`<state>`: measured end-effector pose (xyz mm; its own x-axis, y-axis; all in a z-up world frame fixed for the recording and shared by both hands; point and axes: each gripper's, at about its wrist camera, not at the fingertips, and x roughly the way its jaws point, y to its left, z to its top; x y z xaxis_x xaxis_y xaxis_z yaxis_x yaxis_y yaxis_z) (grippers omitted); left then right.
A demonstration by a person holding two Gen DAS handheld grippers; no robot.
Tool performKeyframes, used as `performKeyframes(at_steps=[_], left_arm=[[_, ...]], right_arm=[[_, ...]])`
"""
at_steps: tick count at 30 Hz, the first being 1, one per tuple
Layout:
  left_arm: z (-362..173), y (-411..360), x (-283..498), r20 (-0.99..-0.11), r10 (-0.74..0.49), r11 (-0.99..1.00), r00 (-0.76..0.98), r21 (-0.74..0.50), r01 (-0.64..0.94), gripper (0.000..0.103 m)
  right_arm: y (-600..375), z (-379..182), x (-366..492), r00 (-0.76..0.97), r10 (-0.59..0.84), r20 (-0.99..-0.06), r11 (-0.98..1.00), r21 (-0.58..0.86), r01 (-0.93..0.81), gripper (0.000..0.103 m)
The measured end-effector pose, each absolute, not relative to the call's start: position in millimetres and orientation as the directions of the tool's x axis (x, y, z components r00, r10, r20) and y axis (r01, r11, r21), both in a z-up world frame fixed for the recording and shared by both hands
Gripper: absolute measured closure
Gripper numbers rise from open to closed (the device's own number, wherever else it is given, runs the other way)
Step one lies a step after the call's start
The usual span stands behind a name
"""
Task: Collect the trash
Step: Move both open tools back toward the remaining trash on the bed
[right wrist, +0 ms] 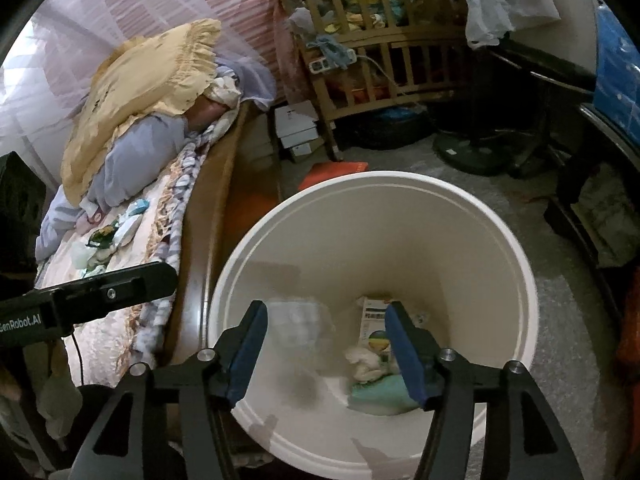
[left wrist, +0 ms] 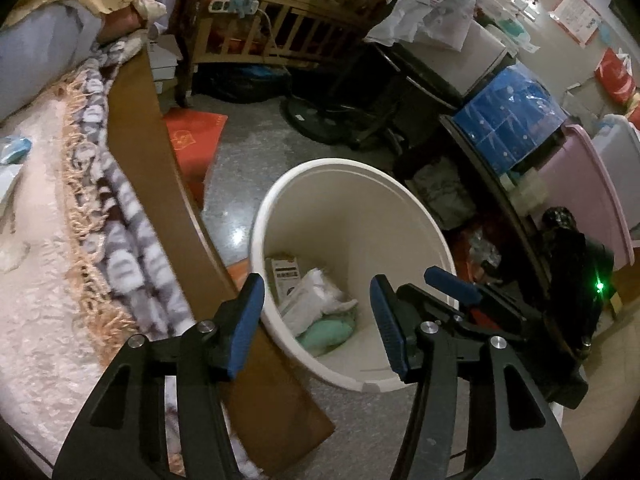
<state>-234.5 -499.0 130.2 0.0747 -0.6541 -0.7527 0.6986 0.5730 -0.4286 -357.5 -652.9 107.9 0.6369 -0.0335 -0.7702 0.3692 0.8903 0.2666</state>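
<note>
A white bucket [left wrist: 352,168] [right wrist: 400,178] stands on the floor beside the bed. At its bottom lie a printed carton [left wrist: 285,276] [right wrist: 374,316], crumpled white wrapping [left wrist: 312,300] [right wrist: 368,364] and a mint-green piece [left wrist: 326,334] [right wrist: 384,394]. My left gripper [left wrist: 318,316] hovers open over the bucket's near side with nothing between its pads. My right gripper [right wrist: 326,336] is open above the bucket mouth. A blurred clear plastic wrapper [right wrist: 296,324] shows loose between its fingers, inside the bucket. One right gripper finger [left wrist: 452,284] shows in the left wrist view. Several wrappers [right wrist: 104,240] lie on the bed.
The bed [left wrist: 48,280] with a fringed blanket and a wooden side board [left wrist: 160,184] runs along the left. A wooden crib [right wrist: 380,52], a fan base [left wrist: 316,120], a red packet [left wrist: 196,136] on the floor and shelves with a blue bag [left wrist: 508,116] ring the bucket.
</note>
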Motion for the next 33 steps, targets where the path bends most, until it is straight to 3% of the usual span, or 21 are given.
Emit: performKeyframes(at_steps=[18, 33], left_arm=[[147, -394, -203, -0.771, -0.564, 0.738, 0.296, -0.310, 0.599, 0.050], [136, -233, -136, -0.788, -0.430, 0.891, 0.440, -0.292, 0.348, 0.050]], right_arm=[[-574, 111, -302, 0.639, 0.104, -0.762, 0.933, 0.297, 0.202, 0.044], [-452, 108, -213, 0.589, 0.263, -0.765, 0.960, 0.270, -0.078, 0.043]])
